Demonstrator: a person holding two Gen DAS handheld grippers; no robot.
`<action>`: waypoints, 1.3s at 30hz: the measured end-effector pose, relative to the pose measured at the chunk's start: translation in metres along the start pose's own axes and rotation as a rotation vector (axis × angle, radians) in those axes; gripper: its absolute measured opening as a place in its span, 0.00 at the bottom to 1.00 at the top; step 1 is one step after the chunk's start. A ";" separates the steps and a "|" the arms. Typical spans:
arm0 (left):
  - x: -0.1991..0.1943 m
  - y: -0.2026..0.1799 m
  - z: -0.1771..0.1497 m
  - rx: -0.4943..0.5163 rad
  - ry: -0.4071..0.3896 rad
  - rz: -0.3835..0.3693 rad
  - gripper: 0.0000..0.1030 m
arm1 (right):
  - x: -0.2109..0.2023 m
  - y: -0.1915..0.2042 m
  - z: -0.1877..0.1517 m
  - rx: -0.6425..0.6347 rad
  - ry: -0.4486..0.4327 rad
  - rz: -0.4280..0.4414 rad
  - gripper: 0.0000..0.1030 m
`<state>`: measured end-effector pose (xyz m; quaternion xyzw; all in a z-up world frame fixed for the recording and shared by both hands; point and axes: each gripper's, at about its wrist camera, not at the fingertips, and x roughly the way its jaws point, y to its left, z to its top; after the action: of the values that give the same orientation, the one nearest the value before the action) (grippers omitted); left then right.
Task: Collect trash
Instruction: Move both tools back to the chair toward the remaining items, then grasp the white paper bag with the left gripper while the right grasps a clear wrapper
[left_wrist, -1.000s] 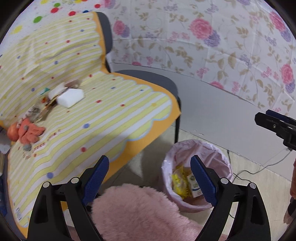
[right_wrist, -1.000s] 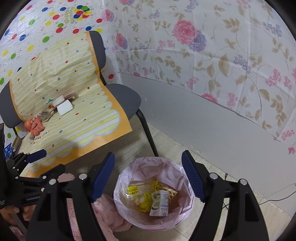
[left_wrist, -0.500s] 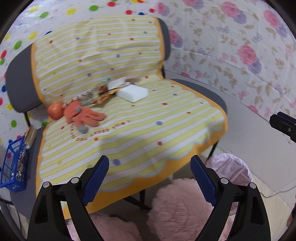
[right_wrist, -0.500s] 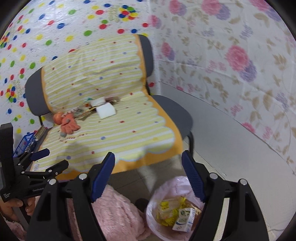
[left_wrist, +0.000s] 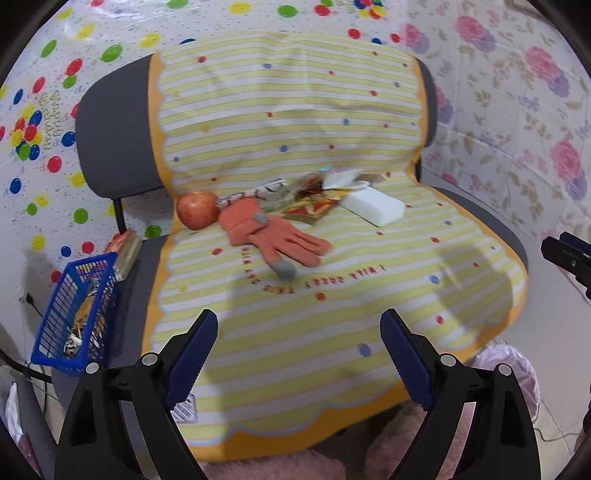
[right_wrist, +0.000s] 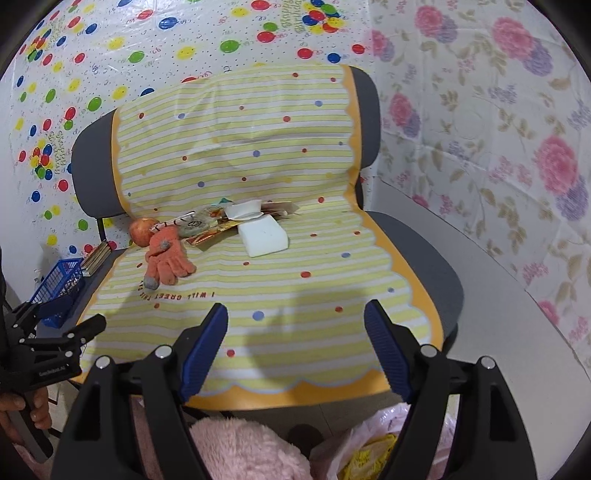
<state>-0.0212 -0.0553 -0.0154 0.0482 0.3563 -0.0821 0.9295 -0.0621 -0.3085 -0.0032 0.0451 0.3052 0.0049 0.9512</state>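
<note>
Trash wrappers (left_wrist: 306, 199) lie in a flat, crinkly heap at the back of the chair seat (left_wrist: 491, 229), just behind the orange glove (left_wrist: 273, 236). Their long side runs left to right. A round red apple (left_wrist: 197, 215) sits left of the glove, and a soft white block (left_wrist: 371, 208) sits right of it. Both claws are wide open and hold nothing. The left claw (left_wrist: 299, 358) and right claw (right_wrist: 295, 343) hang over the seat's front edge, with the wrappers straight ahead. I think the left one is a bit nearer.
</note>
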 end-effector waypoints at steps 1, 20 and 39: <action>0.003 0.007 0.005 -0.009 -0.006 0.010 0.86 | 0.004 0.002 0.003 -0.004 0.001 0.002 0.73; 0.093 0.075 0.065 -0.071 -0.003 0.066 0.86 | 0.139 0.058 0.071 -0.054 0.048 0.096 0.40; 0.148 0.114 0.092 -0.130 0.027 0.164 0.86 | 0.247 0.114 0.119 0.068 0.170 0.300 0.54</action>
<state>0.1692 0.0255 -0.0429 0.0177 0.3682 0.0184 0.9294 0.2101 -0.1961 -0.0403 0.1217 0.3742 0.1400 0.9086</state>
